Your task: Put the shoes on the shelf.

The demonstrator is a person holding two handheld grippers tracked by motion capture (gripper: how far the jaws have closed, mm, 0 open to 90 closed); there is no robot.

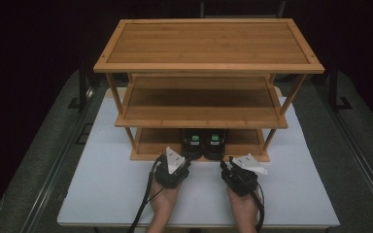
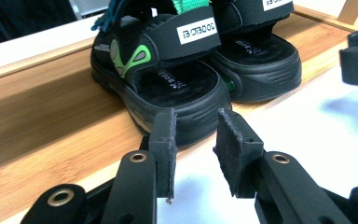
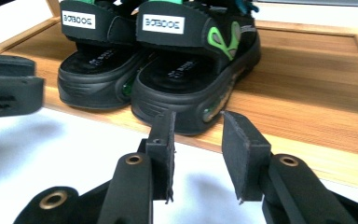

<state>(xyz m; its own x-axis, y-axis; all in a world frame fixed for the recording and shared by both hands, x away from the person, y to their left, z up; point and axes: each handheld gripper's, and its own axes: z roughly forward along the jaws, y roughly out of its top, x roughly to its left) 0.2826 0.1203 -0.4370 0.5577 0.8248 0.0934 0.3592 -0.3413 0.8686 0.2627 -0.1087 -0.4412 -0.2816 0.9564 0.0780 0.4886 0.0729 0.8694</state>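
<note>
Left tongs (image 2: 193, 154): I see them spread, nothing between the pads – they sit just short of the heel of the left sandal (image 2: 163, 79).
Right tongs (image 3: 198, 156): spread too, empty, just in front of the heel of the right sandal (image 3: 191, 70).
Hands: I have both low on the white counter (image 1: 102, 194), left tongs (image 1: 174, 165) and right tongs (image 1: 233, 170) side by side before the rack.
Sandals: a black pair with green trim, standing close together – heels toward me – on the bottom shelf (image 1: 150, 141) of the wooden shoe rack (image 1: 209, 48).
Rack: three bamboo tiers, standing on the counter's far half.
</note>
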